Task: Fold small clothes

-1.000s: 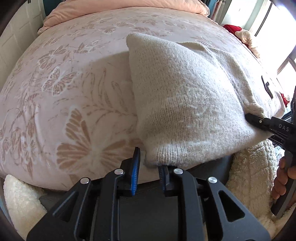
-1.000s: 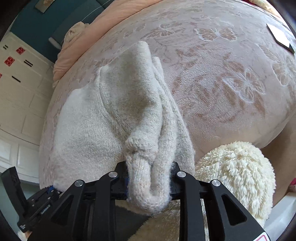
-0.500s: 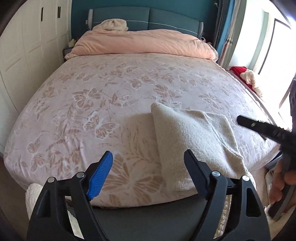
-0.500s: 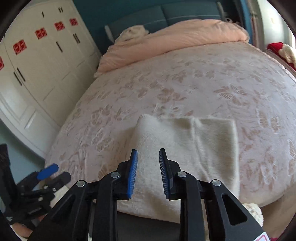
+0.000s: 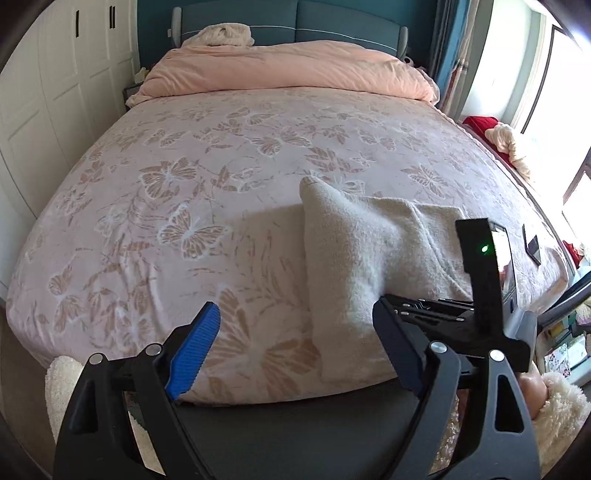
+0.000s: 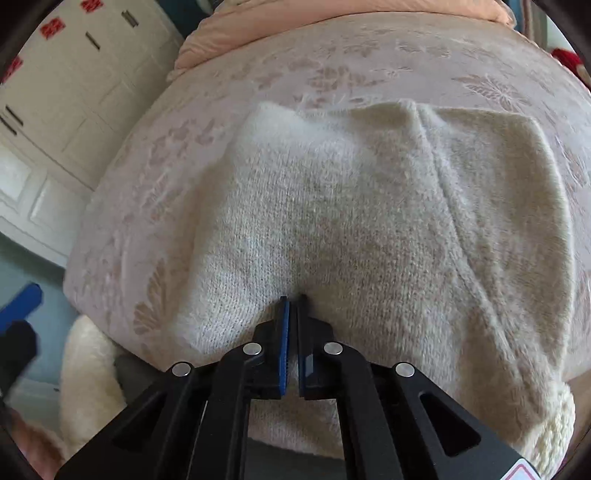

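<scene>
1. Sweater point(image 5: 373, 266) — cream knit, folded — lies on the butterfly-print bedspread point(image 5: 207, 192), just beyond both sets of fingertips.
2. Left gripper point(image 5: 295, 332): jaws opening wide, nothing between them.
3. Right gripper point(image 6: 293, 306): closed, its tips over the knit — whether it pinches any, I cannot tell.

Bed point(image 5: 192, 177) w/ pink butterfly cover, teal headboard point(image 5: 332, 22) behind. White wardrobe doors point(image 5: 55, 96) at left. Bright window point(image 5: 528, 74) at right.

Sweater's point(image 5: 369, 266) right part behind right gripper point(image 5: 428, 306)
</scene>
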Demonstrator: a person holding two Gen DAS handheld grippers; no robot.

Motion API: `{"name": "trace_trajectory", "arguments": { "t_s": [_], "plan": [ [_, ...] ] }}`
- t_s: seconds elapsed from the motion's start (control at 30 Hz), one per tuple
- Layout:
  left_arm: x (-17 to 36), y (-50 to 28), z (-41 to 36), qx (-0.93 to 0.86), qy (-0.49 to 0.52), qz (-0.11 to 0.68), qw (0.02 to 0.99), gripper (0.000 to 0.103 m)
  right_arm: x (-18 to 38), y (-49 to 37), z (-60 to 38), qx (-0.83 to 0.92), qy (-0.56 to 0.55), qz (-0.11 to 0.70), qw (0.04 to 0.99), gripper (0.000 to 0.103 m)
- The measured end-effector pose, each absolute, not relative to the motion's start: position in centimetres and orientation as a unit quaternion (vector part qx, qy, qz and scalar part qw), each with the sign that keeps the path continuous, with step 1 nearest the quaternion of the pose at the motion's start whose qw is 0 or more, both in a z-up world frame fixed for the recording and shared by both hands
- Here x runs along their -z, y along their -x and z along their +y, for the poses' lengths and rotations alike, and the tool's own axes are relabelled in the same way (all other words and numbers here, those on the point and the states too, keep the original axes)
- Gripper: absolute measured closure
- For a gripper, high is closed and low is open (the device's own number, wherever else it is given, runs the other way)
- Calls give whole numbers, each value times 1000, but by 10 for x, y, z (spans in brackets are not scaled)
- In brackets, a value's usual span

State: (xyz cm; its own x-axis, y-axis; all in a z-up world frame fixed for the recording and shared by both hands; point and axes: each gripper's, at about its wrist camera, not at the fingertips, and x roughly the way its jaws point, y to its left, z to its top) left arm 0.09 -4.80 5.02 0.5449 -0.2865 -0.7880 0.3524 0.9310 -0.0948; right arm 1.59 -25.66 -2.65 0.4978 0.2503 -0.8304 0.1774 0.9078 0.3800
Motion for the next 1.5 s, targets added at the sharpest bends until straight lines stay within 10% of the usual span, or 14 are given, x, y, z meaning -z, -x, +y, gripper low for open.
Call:
{"name": "trace_trajectory", "arguments": {
  "t_s": [0.07,0.13,0.33,0.37,0.4,0.53,0.77,1.0,1.13,1.5],
  "plan": [
    [-55,3,-56,190,-53,427,883,20,-1,3,-279,11,-225,454,862,87],
    [-55,5,-63,192,-66,422,884,19,-6,19,-309,66,-226,440,867,50],
    [-43,6,-78,196,-77,438,874,19,52,26,-359,105,-250,505,819,51],
    [-42,7,-81,198,-78,439,873,19,54,24,-358,101,-250,506,819,58],
    [-42,8,-85,201,-81,440,871,19,48,24,-359,90,-255,495,825,92],
    [-47,13,-92,200,-104,427,876,16,-3,34,-364,81,-250,417,870,94],
    [-34,7,-94,189,-99,453,866,15,65,34,-383,86,-291,490,818,92],
    [-30,5,-100,185,-107,460,862,14,-9,44,-357,104,-219,437,866,78],
    [-26,0,-115,193,-111,474,852,14,-1,44,-361,111,-217,448,860,41],
    [5,-25,-154,195,-114,518,825,12,67,31,-367,91,-254,499,824,30]
  ]
}}
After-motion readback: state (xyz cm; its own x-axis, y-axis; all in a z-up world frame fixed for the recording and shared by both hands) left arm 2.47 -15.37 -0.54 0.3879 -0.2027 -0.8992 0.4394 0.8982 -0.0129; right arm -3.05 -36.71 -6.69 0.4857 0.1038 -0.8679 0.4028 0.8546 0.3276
